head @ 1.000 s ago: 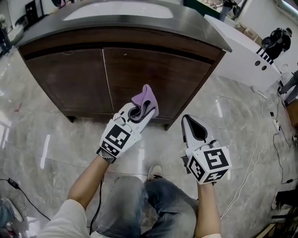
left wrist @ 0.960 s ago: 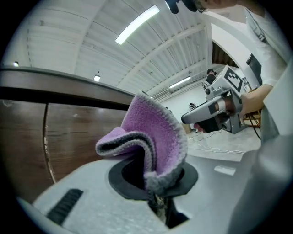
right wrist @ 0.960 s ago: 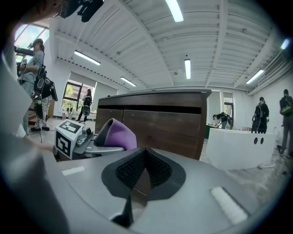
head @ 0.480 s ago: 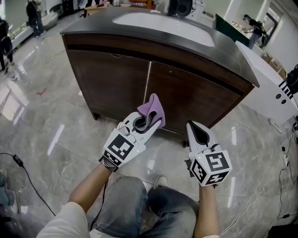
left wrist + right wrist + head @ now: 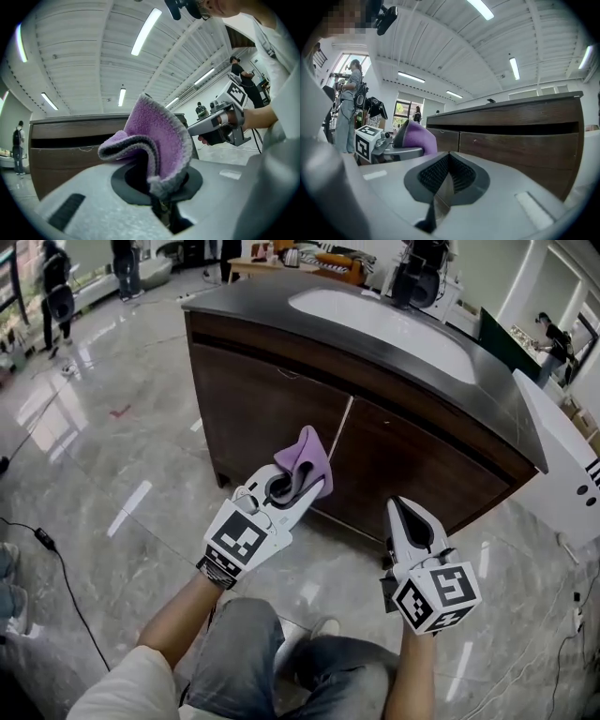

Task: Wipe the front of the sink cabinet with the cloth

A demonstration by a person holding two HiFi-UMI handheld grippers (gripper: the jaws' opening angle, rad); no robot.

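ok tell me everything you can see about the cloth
The cloth is a small purple piece with a grey stitched edge, and it looks soft and fleecy. It is folded and bunched. Its lower end is pinched between the shut jaws of the left gripper, and the rest stands up above them in a loose curl. It is held in front of the dark wooden cabinet, near the seam between the two doors, and seems not to touch it. Only the gripper touches it.
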